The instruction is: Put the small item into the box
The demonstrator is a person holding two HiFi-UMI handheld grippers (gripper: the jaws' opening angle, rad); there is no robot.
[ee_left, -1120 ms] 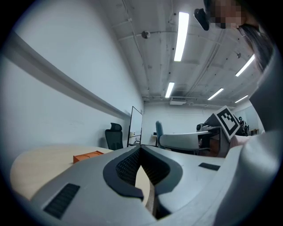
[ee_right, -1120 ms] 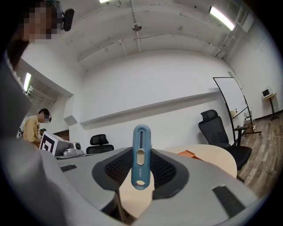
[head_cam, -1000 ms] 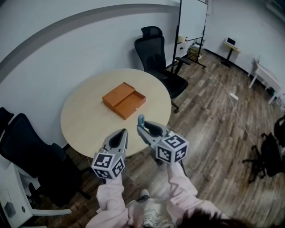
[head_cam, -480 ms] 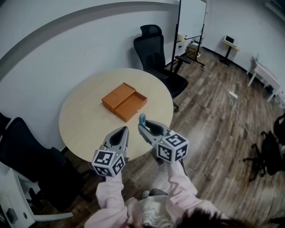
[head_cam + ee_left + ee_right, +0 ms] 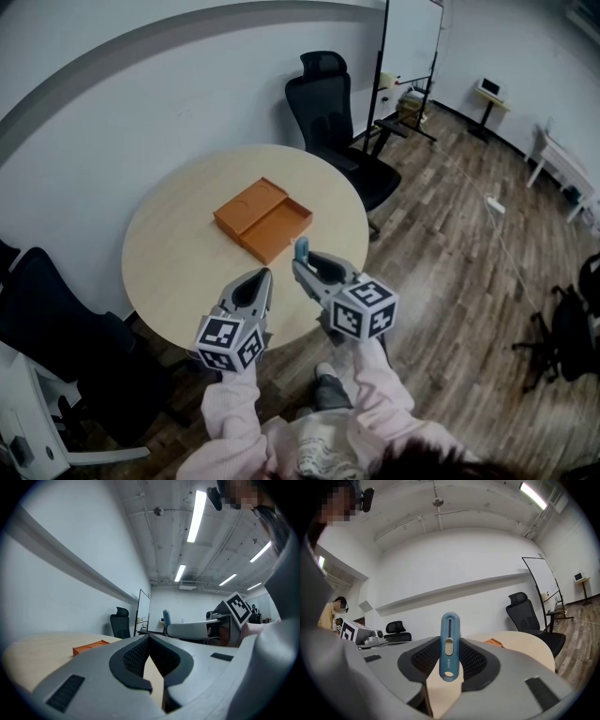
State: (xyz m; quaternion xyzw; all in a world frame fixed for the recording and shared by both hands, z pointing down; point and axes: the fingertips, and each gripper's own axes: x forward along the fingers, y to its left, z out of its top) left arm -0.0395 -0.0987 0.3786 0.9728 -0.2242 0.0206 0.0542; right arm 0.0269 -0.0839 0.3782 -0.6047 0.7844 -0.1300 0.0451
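Observation:
An orange box (image 5: 279, 228) lies open in the middle of the round table (image 5: 173, 258), its lid (image 5: 246, 206) lying against its far left side. My right gripper (image 5: 301, 262) hovers over the table's near edge, shut on a slim blue item (image 5: 300, 249) that stands upright between the pads. In the right gripper view the blue item (image 5: 449, 646) sticks up past the jaws, with the box (image 5: 493, 642) small beyond it. My left gripper (image 5: 264, 276) hangs beside the right one, shut and empty. The left gripper view shows the box (image 5: 91, 646) low at the left.
A black office chair (image 5: 330, 105) stands behind the table and another black chair (image 5: 56, 323) at its near left. A whiteboard on a stand (image 5: 410, 42) is at the back. Wooden floor (image 5: 450, 262) spreads to the right.
Almost nothing differs: both grippers keep their stance over the table's near edge, and the view has shifted only slightly as the person stepped.

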